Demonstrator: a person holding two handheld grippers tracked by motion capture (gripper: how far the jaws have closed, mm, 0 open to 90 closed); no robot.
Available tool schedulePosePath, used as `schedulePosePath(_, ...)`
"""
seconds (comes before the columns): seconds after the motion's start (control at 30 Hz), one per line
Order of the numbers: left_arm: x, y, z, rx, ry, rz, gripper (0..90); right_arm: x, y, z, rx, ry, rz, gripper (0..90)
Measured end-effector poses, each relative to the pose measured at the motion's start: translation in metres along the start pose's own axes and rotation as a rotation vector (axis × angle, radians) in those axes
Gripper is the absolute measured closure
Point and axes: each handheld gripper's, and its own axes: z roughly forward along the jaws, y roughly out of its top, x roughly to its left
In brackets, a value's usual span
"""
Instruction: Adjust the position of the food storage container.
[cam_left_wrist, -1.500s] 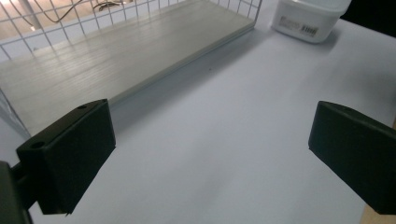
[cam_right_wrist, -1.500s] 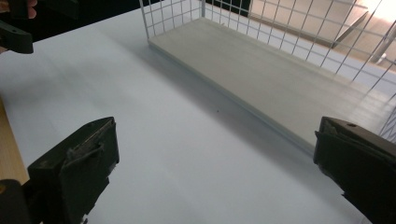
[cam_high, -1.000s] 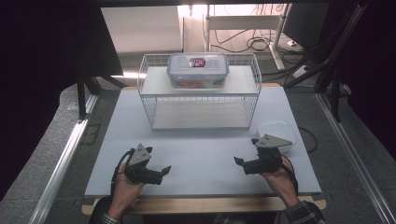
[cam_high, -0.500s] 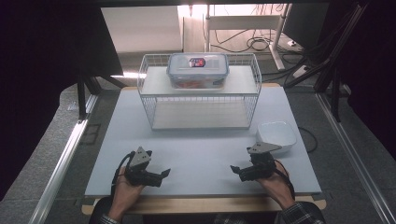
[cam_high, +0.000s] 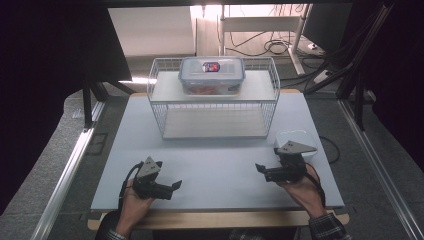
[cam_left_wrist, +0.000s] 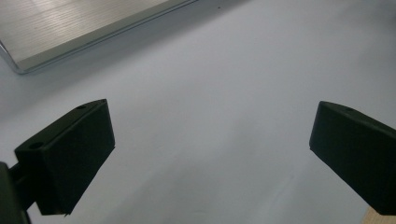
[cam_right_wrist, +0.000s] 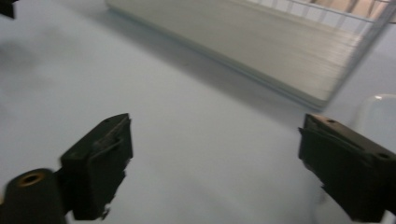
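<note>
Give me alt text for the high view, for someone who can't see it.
A person's two hands each hold an open black gripper, left gripper and right gripper, low over a pale table. A small white bowl sits beside the right one. Farther back, a white wire rack carries a clear lidded food box on top.

A lidded plastic container (cam_high: 212, 75) is seen on top of the white wire rack (cam_high: 165, 107). Both grippers are held low over the table (cam_high: 220, 160): left gripper (cam_high: 175, 187), right gripper (cam_high: 260, 169) just beside a white bowl (cam_high: 295, 137).
</note>
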Motion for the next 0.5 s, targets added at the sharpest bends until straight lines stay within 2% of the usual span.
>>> schedulePosePath(0.17,0.0,0.0,0.0,-0.003,0.003,-0.002,0.0,-0.036,0.004,-0.009,0.004,-0.023,0.079,46.0)
schedulePosePath(0.27,0.001,0.0,0.0,-0.006,0.007,-0.006,0.0,-0.056,0.007,-0.012,0.009,-0.055,0.082,64.4)
schedulePosePath(0.33,0.001,0.0,0.0,-0.004,0.005,-0.007,0.0,-0.067,0.01,-0.013,0.033,-0.1,0.092,74.3)
schedulePosePath(0.4,0.0,0.0,0.001,0.0,0.003,-0.004,0.0,-0.082,0.013,-0.014,0.053,-0.105,0.112,85.4)
schedulePosePath(0.47,0.0,0.0,0.002,0.008,0.004,0.002,0.0,-0.093,0.016,-0.016,0.054,-0.134,0.119,89.2)
schedulePosePath(0.5,0.0,0.0,0.002,0.011,0.004,0.005,0.0,-0.1,0.018,-0.018,0.052,-0.15,0.141,89.3)
